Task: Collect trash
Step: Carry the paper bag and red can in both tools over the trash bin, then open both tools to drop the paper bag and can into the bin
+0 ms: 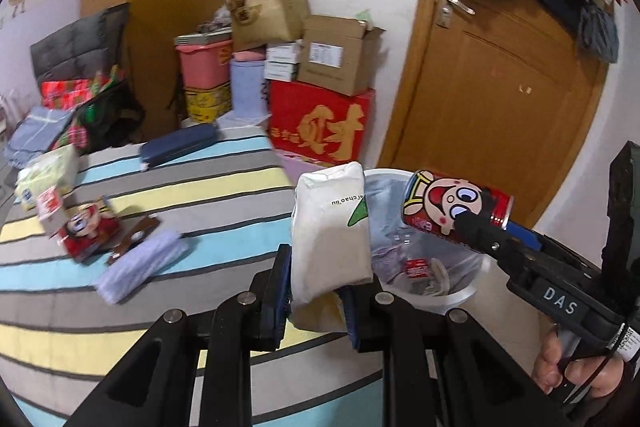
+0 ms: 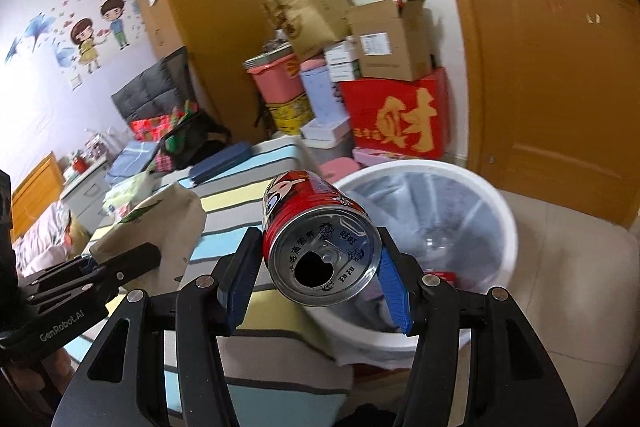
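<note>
The left hand-held gripper point(image 1: 316, 293) pinches a soft, light pouch point(image 1: 330, 231); the right hand-held gripper point(image 2: 316, 277) clamps an empty, dentable can point(image 2: 320, 247) across its sides.

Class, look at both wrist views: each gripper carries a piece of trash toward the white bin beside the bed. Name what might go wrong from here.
1. The red can, clamped in the right gripper, lies tilted with its opened top facing the camera; any leftover drink might drip onto the striped bedcover.
2. The white pouch in the left gripper hangs at the white bin's rim; released early, it may land outside.
3. The grippers are close and might collide.
</note>
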`<state>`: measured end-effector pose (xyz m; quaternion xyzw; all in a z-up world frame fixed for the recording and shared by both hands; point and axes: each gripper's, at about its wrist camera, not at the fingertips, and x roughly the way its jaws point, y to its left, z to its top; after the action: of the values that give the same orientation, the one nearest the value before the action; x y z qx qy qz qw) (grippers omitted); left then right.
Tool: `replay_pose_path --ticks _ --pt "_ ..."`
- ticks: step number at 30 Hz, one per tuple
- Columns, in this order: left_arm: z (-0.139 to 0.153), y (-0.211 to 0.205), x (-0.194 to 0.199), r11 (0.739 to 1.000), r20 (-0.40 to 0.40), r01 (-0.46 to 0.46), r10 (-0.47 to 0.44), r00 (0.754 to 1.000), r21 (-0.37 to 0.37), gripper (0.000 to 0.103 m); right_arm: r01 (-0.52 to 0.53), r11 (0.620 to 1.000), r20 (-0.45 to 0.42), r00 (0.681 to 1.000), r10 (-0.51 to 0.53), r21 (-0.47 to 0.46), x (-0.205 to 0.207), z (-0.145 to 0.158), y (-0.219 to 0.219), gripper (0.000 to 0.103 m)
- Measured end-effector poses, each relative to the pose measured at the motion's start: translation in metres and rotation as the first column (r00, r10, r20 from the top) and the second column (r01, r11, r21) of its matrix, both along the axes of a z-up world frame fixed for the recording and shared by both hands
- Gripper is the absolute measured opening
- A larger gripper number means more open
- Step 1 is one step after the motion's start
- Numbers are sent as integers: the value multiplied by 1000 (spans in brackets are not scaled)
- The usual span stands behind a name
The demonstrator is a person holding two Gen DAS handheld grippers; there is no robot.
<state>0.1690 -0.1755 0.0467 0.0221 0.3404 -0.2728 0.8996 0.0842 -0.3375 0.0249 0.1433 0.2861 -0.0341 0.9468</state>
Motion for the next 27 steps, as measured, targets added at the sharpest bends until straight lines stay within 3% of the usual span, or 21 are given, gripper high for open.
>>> replay_pose_path --ticks 16,25,27 --pt "-26 -100 22 989 -67 145 -142 988 41 23 129 991 -105 986 -130 -17 5 -19 -65 57" --pt "-35 -111 34 988 -86 147 -143 986 42 26 126 991 -165 978 -131 -38 20 -32 -76 57" --pt "-37 -109 34 988 -89 145 -141 986 45 35 128 991 -161 978 -133 -42 20 -32 -77 57"
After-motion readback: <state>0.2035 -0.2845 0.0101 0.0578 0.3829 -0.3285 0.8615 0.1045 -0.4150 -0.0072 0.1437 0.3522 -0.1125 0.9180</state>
